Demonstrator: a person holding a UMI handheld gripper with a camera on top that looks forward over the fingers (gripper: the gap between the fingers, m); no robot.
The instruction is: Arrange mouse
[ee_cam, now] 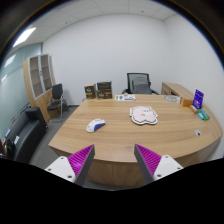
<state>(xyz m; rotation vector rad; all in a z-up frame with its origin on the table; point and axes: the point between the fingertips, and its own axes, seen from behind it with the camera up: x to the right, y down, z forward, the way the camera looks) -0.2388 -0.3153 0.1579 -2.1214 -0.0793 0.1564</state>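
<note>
On the counter (120,135), the mouse (95,125) lies well beyond and left of the open, empty gripper (114,158), its long axis running left-right, with a patterned mat (144,116) farther right.

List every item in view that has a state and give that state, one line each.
gripper: open, holding nothing, well short of the table
mouse: lying on the table, apart from the mouse pad, untouched
mouse pad: lying flat near the table's middle, nothing on it
table: mostly bare wooden top
office chair: upright at the table's far side, unoccupied
</note>
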